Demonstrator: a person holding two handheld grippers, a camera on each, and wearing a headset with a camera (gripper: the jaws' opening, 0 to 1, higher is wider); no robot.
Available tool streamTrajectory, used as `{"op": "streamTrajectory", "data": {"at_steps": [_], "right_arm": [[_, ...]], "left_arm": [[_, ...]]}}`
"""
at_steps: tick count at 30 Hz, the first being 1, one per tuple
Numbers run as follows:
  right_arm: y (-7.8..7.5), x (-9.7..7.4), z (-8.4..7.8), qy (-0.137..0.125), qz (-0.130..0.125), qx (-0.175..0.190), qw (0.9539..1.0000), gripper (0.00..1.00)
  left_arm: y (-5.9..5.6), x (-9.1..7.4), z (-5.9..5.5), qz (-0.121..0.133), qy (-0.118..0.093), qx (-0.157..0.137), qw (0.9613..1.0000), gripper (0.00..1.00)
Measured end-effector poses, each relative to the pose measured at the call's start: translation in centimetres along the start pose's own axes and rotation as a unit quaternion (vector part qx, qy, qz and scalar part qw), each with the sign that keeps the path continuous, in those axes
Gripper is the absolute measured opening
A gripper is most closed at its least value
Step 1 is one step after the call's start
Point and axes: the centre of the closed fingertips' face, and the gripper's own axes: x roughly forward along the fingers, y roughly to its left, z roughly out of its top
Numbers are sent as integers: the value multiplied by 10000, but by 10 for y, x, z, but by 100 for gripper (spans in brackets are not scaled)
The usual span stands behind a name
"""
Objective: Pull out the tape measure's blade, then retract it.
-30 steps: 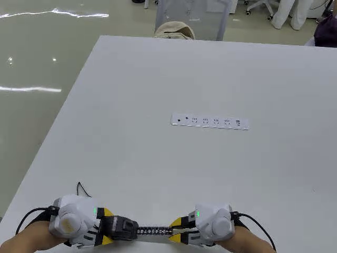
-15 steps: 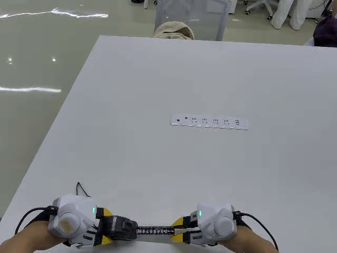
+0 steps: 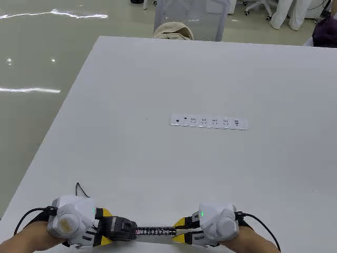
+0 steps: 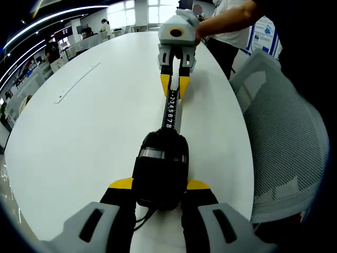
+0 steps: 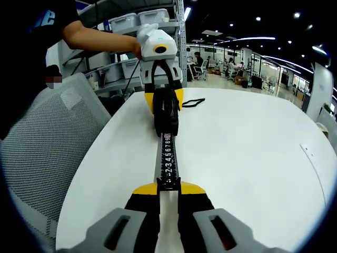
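The black tape measure case (image 3: 118,229) sits at the table's near edge, and my left gripper (image 3: 105,231) is shut on it; in the left gripper view the case (image 4: 160,168) lies between the yellow-tipped jaws. A short stretch of numbered blade (image 3: 155,231) runs right from the case to my right gripper (image 3: 181,232), which is shut on the blade's end. In the right gripper view the blade (image 5: 167,161) stretches from my jaws to the case (image 5: 165,116) held by the other gripper (image 5: 163,103).
A white power strip (image 3: 208,122) lies flat in the middle of the white table (image 3: 210,79). A thin black cable (image 3: 81,188) loops near the left gripper. A mesh chair (image 4: 287,142) stands beside the table's near edge. A chair back (image 3: 192,18) stands beyond the far edge.
The right gripper has drawn slightly to the right, so a little more blade shows between the grippers. The left gripper and the case stay put.
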Motion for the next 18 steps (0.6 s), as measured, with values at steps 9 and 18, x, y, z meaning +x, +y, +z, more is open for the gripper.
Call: {"op": "streamTrajectory", "data": {"at_steps": [9, 18], "right_arm": [[0, -3, -1, 7, -9, 4, 10000, 9], [1, -6, 0, 16, -10, -8, 10000, 9]], "left_arm": [[0, 0, 0, -3, 3, 15, 10000, 29], [0, 0, 0, -8, 5, 24, 10000, 29]]}}
